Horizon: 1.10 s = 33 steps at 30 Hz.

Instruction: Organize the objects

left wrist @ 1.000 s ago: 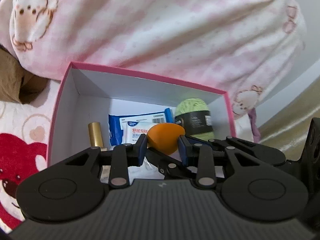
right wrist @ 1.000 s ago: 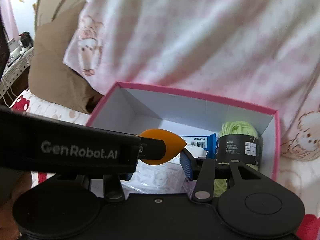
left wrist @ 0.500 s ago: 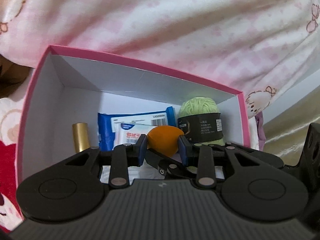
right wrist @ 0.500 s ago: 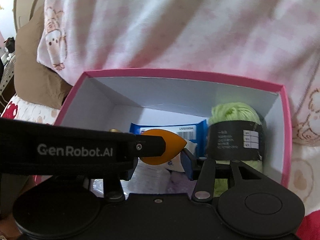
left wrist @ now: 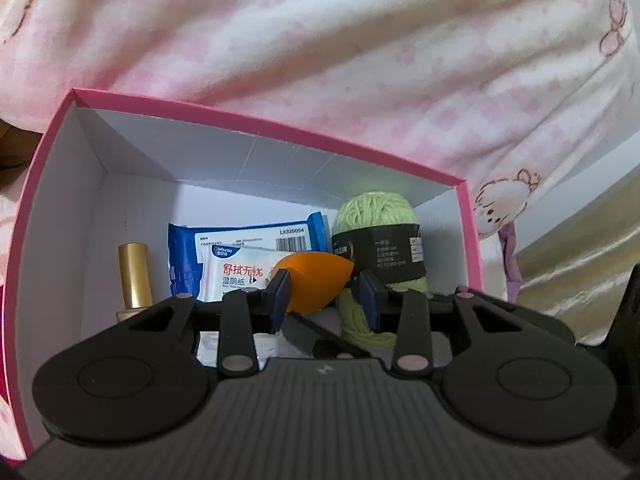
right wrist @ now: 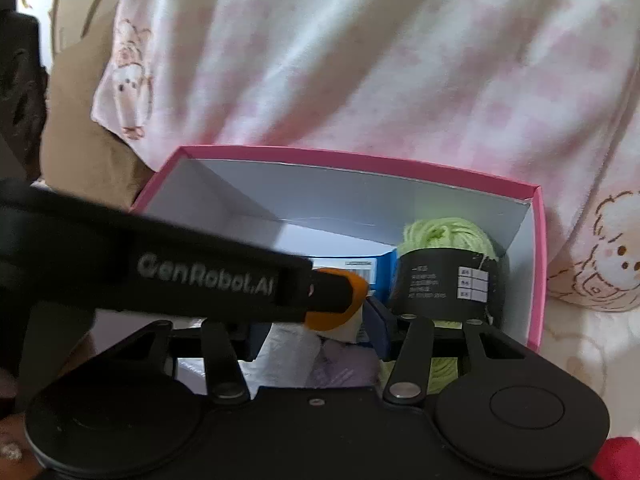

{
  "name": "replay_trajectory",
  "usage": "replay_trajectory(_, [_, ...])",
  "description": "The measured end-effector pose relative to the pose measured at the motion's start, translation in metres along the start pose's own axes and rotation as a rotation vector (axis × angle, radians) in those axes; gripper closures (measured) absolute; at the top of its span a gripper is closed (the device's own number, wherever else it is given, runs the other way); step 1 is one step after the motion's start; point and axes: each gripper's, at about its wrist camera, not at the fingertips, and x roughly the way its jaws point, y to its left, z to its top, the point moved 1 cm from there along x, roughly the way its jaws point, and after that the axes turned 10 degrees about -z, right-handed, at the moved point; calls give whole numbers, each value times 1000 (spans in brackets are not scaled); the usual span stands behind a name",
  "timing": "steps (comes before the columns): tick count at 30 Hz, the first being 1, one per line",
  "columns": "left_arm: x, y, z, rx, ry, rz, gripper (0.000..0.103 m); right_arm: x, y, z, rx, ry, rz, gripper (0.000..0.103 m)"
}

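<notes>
A pink box [left wrist: 256, 128] with white inside walls lies in front of both grippers. In it are a green yarn ball [left wrist: 376, 212] at the right, a blue wet-wipes pack [left wrist: 240, 256] in the middle and a gold tube [left wrist: 134, 274] at the left. My left gripper [left wrist: 323, 300] is over the box with its jaws wider than the orange egg-shaped sponge [left wrist: 312, 284] between them; the right pad stands clear of it. My right gripper [right wrist: 316, 332] is open and empty above the box's near part. The left gripper's finger [right wrist: 160, 276] crosses the right wrist view, with the sponge [right wrist: 340, 304] at its tip.
A pink-and-white cartoon-print blanket [left wrist: 320, 60] rises behind the box. A brown pillow [right wrist: 80, 128] lies at the far left. White and lilac crumpled items [right wrist: 320, 356] lie in the box's near part. A gold-coloured fabric [left wrist: 580, 248] is at the right.
Both grippers moved forward and down over the box. The left jaws opened wider around the sponge, which now tilts to the right between them.
</notes>
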Motion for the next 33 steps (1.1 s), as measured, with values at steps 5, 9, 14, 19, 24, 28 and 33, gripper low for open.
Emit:
replay_trajectory(5, [-23,-11,-2,55,-2,31,59,-28,1,-7,-36,-42,4,48])
replay_trajectory(9, [-55,-21,-14,68,-26,50,47,-62,0,-14,-30,-49,33,45])
replay_trajectory(14, [-102,-42,-28,163,-71,132,39,-108,7,-18,-66,-71,6,41])
replay_trajectory(19, [-144,-64,-42,209,-79,171,25,-148,7,-24,-46,-96,7,41])
replay_trajectory(24, [-169,-85,-63,255,-57,220,22,-185,6,-37,-29,-112,-31,41])
replay_trajectory(28, [-182,-93,-85,280,-54,247,22,-205,9,-53,-9,-104,-62,41])
replay_trajectory(33, [-202,-99,-115,277,-98,233,22,-218,17,-73,-19,-80,-94,37])
